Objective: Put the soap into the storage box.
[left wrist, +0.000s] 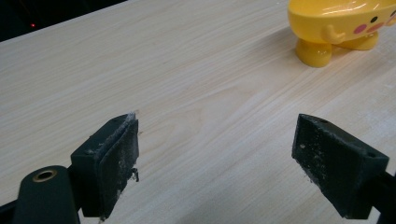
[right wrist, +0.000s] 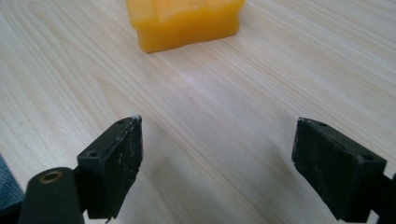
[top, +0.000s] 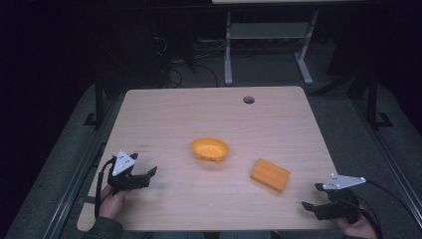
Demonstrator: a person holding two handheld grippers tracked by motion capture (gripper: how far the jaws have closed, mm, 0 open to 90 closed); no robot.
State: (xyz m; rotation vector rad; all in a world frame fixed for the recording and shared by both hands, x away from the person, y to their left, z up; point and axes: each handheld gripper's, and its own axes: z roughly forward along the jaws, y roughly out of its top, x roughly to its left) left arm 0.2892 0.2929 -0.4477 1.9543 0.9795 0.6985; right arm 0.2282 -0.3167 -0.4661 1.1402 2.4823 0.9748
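Left gripper (top: 149, 175) spread near table (top: 199, 107) edge, bowl (top: 210, 149) central

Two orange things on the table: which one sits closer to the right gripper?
The flat orange block, right of centre. It lies just ahead of the right gripper, whose jaws stand open, while the round orange bowl sits farther off, mid-table.

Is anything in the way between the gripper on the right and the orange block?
No. Bare table lies between the open right gripper and the orange block. The yellow bowl sits off to the side.
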